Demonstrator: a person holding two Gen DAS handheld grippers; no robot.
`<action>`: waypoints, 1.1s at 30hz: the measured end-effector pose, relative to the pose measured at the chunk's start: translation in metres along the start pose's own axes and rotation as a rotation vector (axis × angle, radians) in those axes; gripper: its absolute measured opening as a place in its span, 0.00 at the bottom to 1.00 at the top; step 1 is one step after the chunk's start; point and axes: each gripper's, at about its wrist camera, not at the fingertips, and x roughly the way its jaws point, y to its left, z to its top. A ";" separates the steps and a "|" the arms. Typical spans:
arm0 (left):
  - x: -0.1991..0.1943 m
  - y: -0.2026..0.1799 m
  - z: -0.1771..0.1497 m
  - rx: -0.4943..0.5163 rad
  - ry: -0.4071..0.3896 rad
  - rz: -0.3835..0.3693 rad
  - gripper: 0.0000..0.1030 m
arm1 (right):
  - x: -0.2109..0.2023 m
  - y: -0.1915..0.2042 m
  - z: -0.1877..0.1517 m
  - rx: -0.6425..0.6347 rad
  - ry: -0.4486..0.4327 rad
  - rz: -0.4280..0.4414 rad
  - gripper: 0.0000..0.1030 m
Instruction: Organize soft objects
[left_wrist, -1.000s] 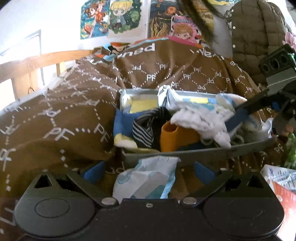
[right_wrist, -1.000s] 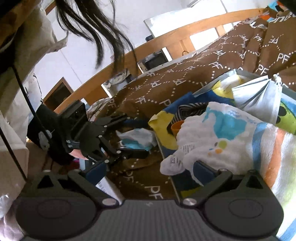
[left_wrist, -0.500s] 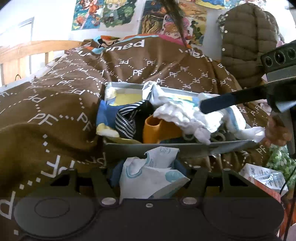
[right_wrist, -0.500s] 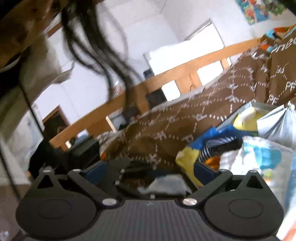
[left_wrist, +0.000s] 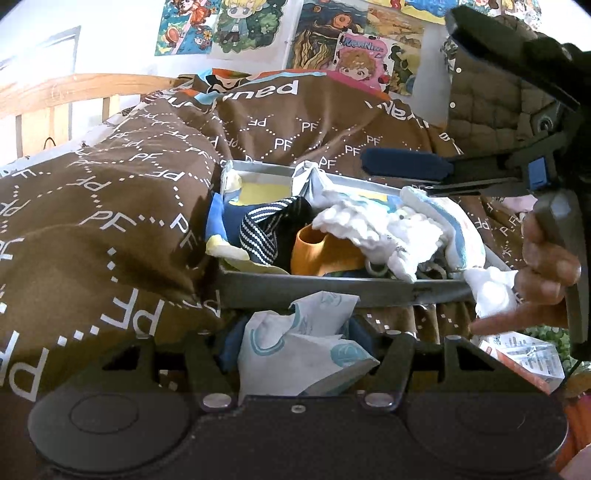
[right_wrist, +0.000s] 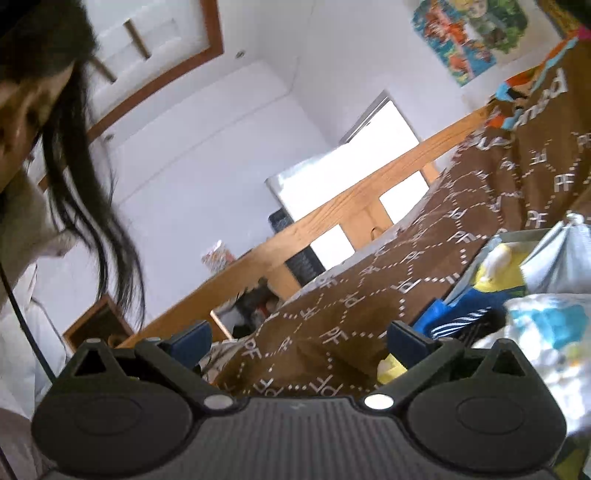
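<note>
A white and teal soft packet (left_wrist: 306, 350) lies on the brown blanket just in front of the grey tray (left_wrist: 332, 291). My left gripper (left_wrist: 299, 343) is shut on it, pads pressing both sides. The tray holds a white fluffy towel (left_wrist: 376, 229), a striped sock (left_wrist: 262, 232), an orange piece (left_wrist: 321, 251) and blue and yellow cloths. My right gripper (right_wrist: 299, 339) stands open with nothing between its jaws, pointing past the tray's left end. One of its fingers (left_wrist: 406, 168) hovers above the towel in the left wrist view, with a hand (left_wrist: 546, 273) on the grip.
The brown patterned blanket (left_wrist: 110, 206) covers the bed around the tray. A wooden bed rail (right_wrist: 332, 218) runs behind it. A quilted jacket (left_wrist: 491, 110) hangs at the back right. Printed packets (left_wrist: 524, 358) lie at the right front. A person's long hair (right_wrist: 81, 184) hangs at left.
My left jaws have closed onto the white and teal packet. My right gripper has lifted off the towel and swung away from the tray, now facing the bed rail and the room.
</note>
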 end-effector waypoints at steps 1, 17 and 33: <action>0.000 0.000 0.000 0.001 0.002 -0.001 0.60 | -0.003 0.000 0.000 0.007 -0.004 -0.008 1.00; 0.012 -0.026 0.003 0.071 0.032 -0.125 0.60 | -0.082 0.008 -0.034 0.148 0.024 -0.515 1.00; 0.023 -0.050 0.010 0.113 0.058 -0.157 0.60 | -0.086 0.006 -0.053 0.191 0.139 -0.715 1.00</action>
